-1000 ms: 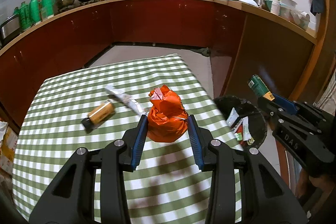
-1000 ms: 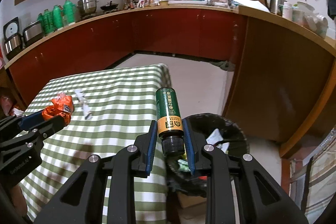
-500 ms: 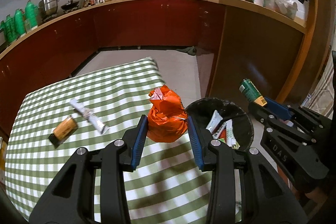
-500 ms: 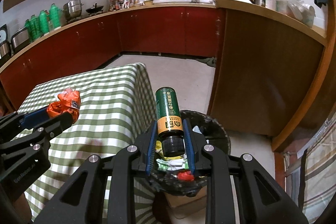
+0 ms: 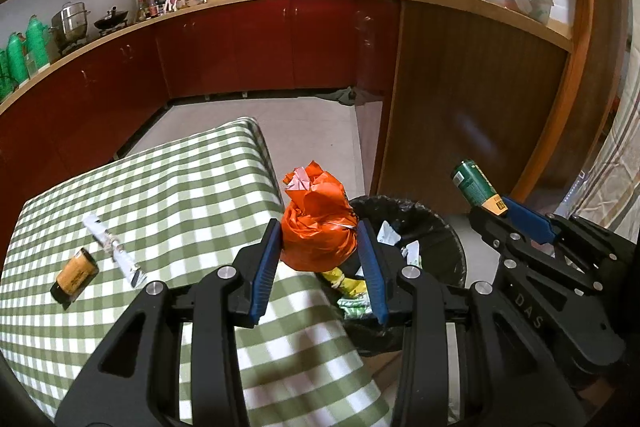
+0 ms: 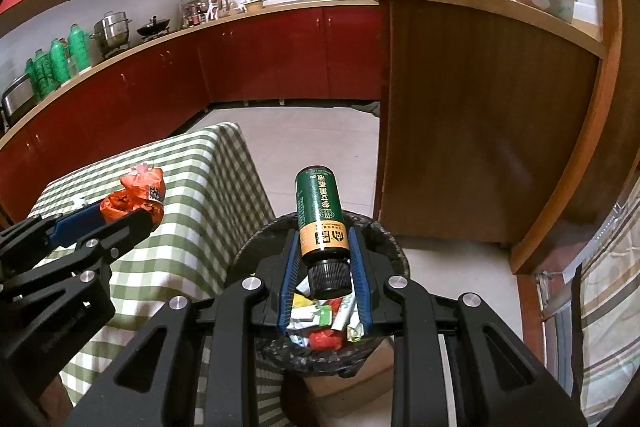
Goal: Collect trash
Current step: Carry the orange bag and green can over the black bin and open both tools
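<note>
My left gripper [image 5: 319,247] is shut on a crumpled orange plastic bag [image 5: 316,223], held at the table's right edge beside the black-lined trash bin [image 5: 440,227]. My right gripper [image 6: 323,247] is shut on a green bottle with an orange label [image 6: 320,215], cap toward me, held above the bin [image 6: 384,239], which holds several wrappers. The same bottle [image 5: 476,187] and right gripper [image 5: 516,219] appear at the right of the left wrist view. In the right wrist view the orange bag [image 6: 136,195] shows at the left. A small brown bottle [image 5: 74,277] and a white wrapper [image 5: 112,251] lie on the checked table [image 5: 180,187].
The bin stands on the tiled floor between the table and a wooden counter panel [image 5: 460,119]. Red cabinets [image 5: 240,51] with a crowded worktop run along the back. A striped curtain [image 6: 608,287] hangs at the far right.
Both grippers have moved right, off the table toward the bin. The orange bag now hangs at the table's edge and the green bottle is over the bin's opening.
</note>
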### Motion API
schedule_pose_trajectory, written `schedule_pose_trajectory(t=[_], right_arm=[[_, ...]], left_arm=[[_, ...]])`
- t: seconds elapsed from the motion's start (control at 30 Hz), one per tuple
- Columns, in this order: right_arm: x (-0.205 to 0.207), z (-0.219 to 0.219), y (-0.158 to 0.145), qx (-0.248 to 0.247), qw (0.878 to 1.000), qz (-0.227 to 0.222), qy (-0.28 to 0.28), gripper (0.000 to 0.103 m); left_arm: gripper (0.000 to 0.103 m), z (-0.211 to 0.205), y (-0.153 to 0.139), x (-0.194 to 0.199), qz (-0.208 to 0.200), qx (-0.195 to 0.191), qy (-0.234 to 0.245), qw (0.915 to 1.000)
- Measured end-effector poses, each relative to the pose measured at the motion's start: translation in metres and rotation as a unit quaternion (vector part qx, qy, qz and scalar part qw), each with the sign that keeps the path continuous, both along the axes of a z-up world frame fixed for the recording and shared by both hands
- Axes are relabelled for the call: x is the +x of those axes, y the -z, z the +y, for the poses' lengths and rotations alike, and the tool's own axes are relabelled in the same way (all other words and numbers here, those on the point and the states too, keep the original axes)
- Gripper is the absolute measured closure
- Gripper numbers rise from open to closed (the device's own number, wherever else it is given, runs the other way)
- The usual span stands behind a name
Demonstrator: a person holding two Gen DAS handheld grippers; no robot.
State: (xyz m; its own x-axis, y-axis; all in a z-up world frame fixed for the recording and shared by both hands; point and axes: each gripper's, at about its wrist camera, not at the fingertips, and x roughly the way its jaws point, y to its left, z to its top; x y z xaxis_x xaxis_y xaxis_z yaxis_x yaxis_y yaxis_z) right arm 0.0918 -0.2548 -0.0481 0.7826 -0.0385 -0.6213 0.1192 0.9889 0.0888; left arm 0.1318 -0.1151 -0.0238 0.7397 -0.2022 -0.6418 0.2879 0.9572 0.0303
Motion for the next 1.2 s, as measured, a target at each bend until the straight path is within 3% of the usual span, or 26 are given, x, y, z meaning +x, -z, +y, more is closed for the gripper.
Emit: schedule_pose_trajectory(t=[0.53, 0.57, 0.67, 1.0, 1.2], right_arm=[[0.018, -0.018, 0.014, 0.014, 1.000, 0.004, 0.016, 0.077], [0.020, -0.019, 0.017, 0.016, 1.000, 0.005, 0.017, 0.075], [0.022, -0.022, 0.022, 0.023, 0.999, 0.007, 0.025, 0.054], [0.018, -0.020, 0.018, 0.020, 0.999, 0.004, 0.029, 0.049], [0.016, -0.004, 0.010, 0.021, 1.000, 0.002, 0.006, 0.047]], left_arm=[[0.063, -0.019, 0.023, 0.034, 0.035, 0.009, 0.003, 0.9993], [0.057, -0.020, 0.025, 0.036, 0.040, 0.011, 0.001, 0.9991], [0.053, -0.021, 0.029, 0.040, 0.044, 0.015, -0.004, 0.9989], [0.040, -0.010, 0.027, 0.036, 0.042, 0.020, -0.013, 0.9988], [0.036, 0.018, 0.015, 0.020, 0.032, 0.021, -0.028, 0.9989]])
